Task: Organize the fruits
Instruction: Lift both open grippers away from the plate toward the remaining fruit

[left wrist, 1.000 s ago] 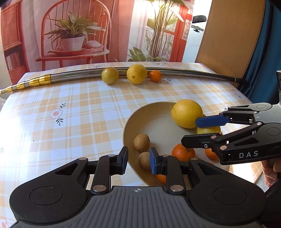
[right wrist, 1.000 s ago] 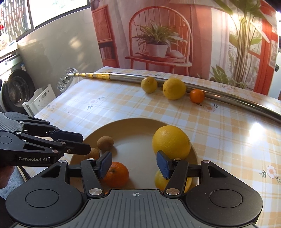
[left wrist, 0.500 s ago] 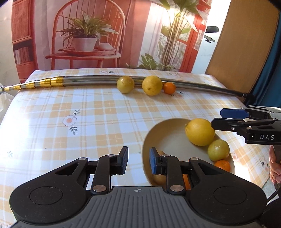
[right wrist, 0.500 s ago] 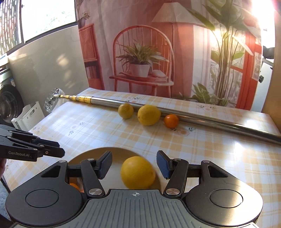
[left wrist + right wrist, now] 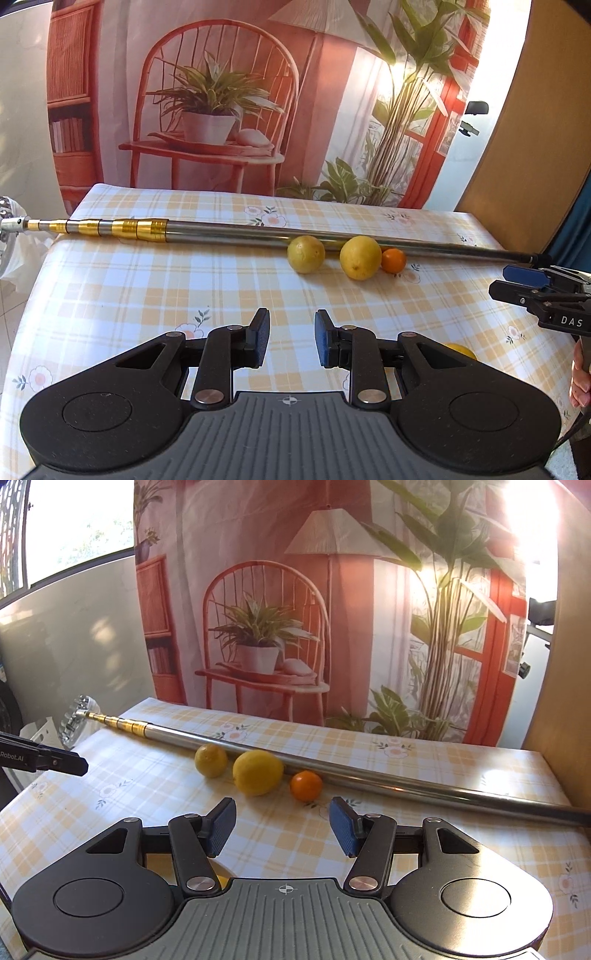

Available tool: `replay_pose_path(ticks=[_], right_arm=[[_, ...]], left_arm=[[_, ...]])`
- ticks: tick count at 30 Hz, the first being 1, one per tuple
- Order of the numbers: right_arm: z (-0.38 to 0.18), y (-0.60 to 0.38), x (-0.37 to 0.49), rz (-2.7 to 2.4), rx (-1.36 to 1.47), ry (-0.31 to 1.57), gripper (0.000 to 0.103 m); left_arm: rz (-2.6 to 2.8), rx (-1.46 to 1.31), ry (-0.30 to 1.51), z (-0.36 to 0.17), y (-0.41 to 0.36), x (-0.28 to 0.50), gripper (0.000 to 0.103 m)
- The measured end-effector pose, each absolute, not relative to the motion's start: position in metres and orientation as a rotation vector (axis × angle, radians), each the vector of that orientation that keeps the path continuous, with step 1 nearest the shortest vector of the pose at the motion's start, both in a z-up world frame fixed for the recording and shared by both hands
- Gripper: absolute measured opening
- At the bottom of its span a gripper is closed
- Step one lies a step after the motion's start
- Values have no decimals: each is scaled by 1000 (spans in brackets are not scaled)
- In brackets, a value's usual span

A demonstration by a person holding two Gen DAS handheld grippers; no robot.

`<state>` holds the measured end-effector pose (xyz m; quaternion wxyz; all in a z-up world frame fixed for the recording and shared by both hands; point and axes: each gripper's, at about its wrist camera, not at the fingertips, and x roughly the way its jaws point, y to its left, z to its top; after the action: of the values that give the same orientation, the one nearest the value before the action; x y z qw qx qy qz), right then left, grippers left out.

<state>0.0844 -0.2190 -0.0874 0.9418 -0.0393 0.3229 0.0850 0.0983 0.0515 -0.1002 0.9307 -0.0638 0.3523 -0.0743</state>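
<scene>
Likely a home: checked tablecloth (image 5: 147, 295), window (image 5: 74, 528)

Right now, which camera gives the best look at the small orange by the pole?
The right wrist view. There the orange sits whole and unblocked, just in front of the pole. In the left wrist view it looks smaller and the big lemon beside it covers its left edge.

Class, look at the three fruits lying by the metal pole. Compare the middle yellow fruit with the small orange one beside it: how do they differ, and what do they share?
The middle yellow fruit is pale yellow; the small orange fruit is deep orange. The yellow one is clearly bigger and slightly oval, the orange one rounder. Both rest on the checked tablecloth against the metal pole, and neither is held by any tongs.
</scene>
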Motion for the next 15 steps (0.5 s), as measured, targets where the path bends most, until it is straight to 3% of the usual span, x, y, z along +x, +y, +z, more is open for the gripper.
replay_pose_path(ticks=[6, 11, 15], right_arm=[[-99, -219, 97, 172, -96, 663, 53], [-113, -226, 111, 163, -82, 653, 55], [-125, -241, 123, 145, -40, 583, 66]], left_arm=[[-164, -135, 705, -99, 43, 127, 31], [-166, -134, 685, -107, 32, 153, 44], [-154, -89, 681, -116, 21, 175, 55]])
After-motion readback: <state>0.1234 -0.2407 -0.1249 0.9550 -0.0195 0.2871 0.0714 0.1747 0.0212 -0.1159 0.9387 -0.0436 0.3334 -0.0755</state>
